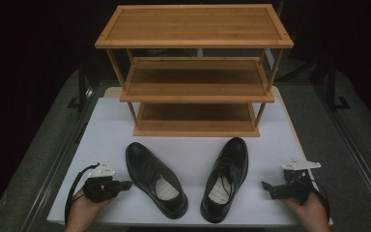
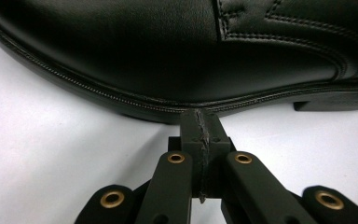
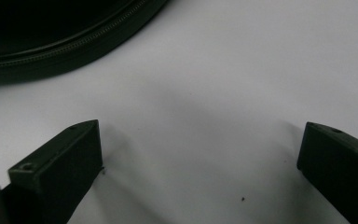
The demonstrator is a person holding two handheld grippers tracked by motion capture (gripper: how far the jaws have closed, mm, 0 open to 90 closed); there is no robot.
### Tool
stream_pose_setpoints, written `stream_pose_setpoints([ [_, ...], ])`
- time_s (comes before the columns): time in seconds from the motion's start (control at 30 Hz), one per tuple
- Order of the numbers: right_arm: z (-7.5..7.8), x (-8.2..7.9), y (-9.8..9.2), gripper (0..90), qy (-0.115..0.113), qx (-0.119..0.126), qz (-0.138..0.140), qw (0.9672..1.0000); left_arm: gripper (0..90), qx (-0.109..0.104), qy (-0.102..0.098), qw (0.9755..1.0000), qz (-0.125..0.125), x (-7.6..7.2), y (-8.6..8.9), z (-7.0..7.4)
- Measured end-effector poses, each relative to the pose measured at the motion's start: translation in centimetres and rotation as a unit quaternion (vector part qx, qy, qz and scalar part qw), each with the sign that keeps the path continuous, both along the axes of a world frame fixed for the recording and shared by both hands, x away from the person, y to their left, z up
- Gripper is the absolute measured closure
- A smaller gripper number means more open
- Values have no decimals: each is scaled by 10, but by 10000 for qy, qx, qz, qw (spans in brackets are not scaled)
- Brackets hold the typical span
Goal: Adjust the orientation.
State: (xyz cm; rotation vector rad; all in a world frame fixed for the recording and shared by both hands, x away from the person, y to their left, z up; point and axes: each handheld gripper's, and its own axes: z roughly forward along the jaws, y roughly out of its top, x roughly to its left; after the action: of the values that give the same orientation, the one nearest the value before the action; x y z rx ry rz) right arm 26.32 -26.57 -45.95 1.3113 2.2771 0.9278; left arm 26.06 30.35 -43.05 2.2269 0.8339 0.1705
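- The left hand-held gripper (image 1: 125, 185) lies low over the white counter (image 1: 198, 150), held in the person's left hand (image 1: 83, 209) at the near left edge.
- Its jaws are clenched tight together with nothing between them, as the left gripper view shows (image 2: 200, 135).
- Their tips sit right at the sole edge of the left black shoe (image 1: 155, 178); whether they actually touch it I cannot tell.
- The right hand-held gripper (image 1: 266, 187), in the right hand (image 1: 310, 209), has its jaws released and spread wide, holding nothing.
- Bare counter shows between its jaws in the right gripper view (image 3: 200, 154).
- The right black shoe (image 1: 226, 178) lies near this gripper, apart from its jaws; its sole edge shows in the right gripper view (image 3: 65, 51).
- Both shoes stand side by side on the counter, toes pointing away from the person, heels nearest.
- The wooden three-tier shoe rack (image 1: 195, 72) stands just behind the shoes, all shelves bare.
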Motion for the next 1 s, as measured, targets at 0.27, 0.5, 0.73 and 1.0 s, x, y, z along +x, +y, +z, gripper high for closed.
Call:
stream_pose_setpoints([
  [0.27, 0, 0, 0, 0, -2, 4, 1, 10000, 900, 80, 42, 9998, -176, 4, -11, -3],
  [0.5, 0, 0, 0, 0, 1, 2, 1, 10000, 900, 98, 27, 9998, -194, 13, -15, -3],
  [0.73, 0, 0, 0, 0, 4, 5, 2, 10000, 900, 126, -19, 9997, -216, 25, -24, -3],
  [1.0, 0, 0, 0, 0, -3, 6, 5, 10000, 900, 61, 1, 9996, -262, 36, -32, -4],
])
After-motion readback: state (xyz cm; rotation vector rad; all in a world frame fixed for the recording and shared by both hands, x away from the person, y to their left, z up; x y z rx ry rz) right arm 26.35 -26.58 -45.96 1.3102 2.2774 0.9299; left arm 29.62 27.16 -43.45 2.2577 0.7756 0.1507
